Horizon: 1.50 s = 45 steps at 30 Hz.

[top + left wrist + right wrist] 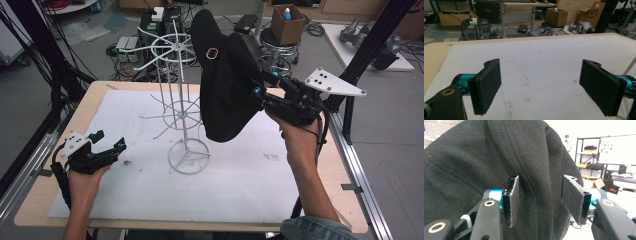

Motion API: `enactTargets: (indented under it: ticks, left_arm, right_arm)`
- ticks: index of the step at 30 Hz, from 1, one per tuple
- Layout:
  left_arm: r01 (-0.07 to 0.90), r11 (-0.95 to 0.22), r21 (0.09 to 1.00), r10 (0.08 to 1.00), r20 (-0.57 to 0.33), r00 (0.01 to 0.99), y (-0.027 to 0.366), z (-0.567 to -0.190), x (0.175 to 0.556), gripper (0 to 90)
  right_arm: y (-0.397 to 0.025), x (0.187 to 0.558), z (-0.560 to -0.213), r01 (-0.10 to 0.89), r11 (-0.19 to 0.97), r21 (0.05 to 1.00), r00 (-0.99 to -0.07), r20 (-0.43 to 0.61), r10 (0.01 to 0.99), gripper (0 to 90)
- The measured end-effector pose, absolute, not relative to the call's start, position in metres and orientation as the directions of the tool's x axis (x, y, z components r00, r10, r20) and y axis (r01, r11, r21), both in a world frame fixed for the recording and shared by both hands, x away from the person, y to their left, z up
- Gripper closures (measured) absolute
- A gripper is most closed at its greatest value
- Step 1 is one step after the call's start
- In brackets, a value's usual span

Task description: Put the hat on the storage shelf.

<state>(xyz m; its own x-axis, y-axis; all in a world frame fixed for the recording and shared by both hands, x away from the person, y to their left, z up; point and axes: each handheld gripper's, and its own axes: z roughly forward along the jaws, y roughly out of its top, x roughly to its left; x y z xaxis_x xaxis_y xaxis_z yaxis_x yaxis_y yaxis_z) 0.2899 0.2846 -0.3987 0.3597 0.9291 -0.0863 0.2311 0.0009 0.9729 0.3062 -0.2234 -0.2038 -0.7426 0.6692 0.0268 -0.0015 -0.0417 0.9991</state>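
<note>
A black fabric hat [225,85] with a small copper ring emblem hangs in the air beside the top wheel of a white wire rack [185,135]. My right gripper [257,93] holds it from the right. In the right gripper view the hat [474,165] is pressed close, and a thick fold of it sits between the half-closed jaws of my right gripper [540,195]. My left gripper [111,140] rests low over the mat at the left, open and holding nothing. The left gripper view shows my left gripper [540,85] with its jaws wide apart above bare mat.
A white mat [240,185] covers most of the wooden table [345,195]. The rack's round base [189,156] stands mid-table, its thin arms spreading left. Black frame posts [372,40] rise at the right. On the floor beyond are computers, a stool and a cardboard box [288,22].
</note>
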Motion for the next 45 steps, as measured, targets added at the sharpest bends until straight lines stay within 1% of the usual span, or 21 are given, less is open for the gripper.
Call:
enactTargets:
  ticks: [5, 9, 10, 25, 29, 30, 33, 39, 42, 44, 45]
  left_arm:
    - [0.233, -0.003, 0.972, 0.929, -0.084, 0.361, 0.285, -0.399, 0.29, 17.8]
    - [0.232, -0.003, 0.973, 0.929, -0.084, 0.361, 0.285, -0.399, 0.29, 17.8]
    - [0.23, 0.001, 0.973, 0.929, -0.086, 0.36, 0.284, -0.399, 0.29, 17.8]
    - [0.234, -0.005, 0.972, 0.928, -0.082, 0.363, 0.284, -0.399, 0.29, 17.8]
    - [0.234, -0.01, 0.972, 0.928, -0.078, 0.363, 0.284, -0.399, 0.29, 17.8]
    - [0.233, -0.008, 0.972, 0.929, -0.079, 0.363, 0.284, -0.399, 0.29, 17.8]
    - [0.233, -0.007, 0.972, 0.93, -0.08, 0.359, 0.284, -0.399, 0.29, 17.8]
    - [0.233, -0.007, 0.972, 0.93, -0.079, 0.359, 0.284, -0.399, 0.29, 17.8]
    - [0.233, -0.006, 0.972, 0.93, -0.08, 0.359, 0.284, -0.399, 0.29, 17.8]
    - [0.234, -0.006, 0.972, 0.93, -0.081, 0.359, 0.285, -0.399, 0.29, 17.8]
    - [0.232, -0.004, 0.973, 0.93, -0.082, 0.357, 0.285, -0.399, 0.29, 17.8]
  right_arm:
    - [-0.225, 0.306, -0.204, 0.004, -0.046, 0.999, -0.732, 0.035, 0.68, 45.0]
    - [-0.227, 0.306, -0.203, -0.004, -0.046, 0.999, -0.729, 0.028, 0.684, 44.9]
    - [-0.228, 0.306, -0.203, -0.004, -0.051, 0.999, -0.725, 0.032, 0.688, 43.0]
    - [-0.247, 0.301, -0.206, -0.006, -0.094, 0.996, -0.697, 0.064, 0.714, 39.7]
    - [-0.256, 0.299, -0.21, 0.002, -0.103, 0.995, -0.682, 0.077, 0.727, 38.4]
    - [-0.261, 0.297, -0.212, 0.005, -0.12, 0.993, -0.677, 0.092, 0.73, 37.9]
    - [-0.266, 0.296, -0.214, 0.004, -0.119, 0.993, -0.665, 0.092, 0.741, 37.8]
    - [-0.278, 0.294, -0.221, 0.01, -0.119, 0.993, -0.633, 0.099, 0.767, 34.6]
    - [-0.284, 0.294, -0.227, 0.014, -0.117, 0.993, -0.612, 0.101, 0.784, 30.9]
    - [-0.285, 0.294, -0.229, 0.018, -0.121, 0.993, -0.606, 0.107, 0.788, 30.2]
    - [-0.287, 0.294, -0.232, 0.027, -0.128, 0.991, -0.601, 0.119, 0.79, 27.8]
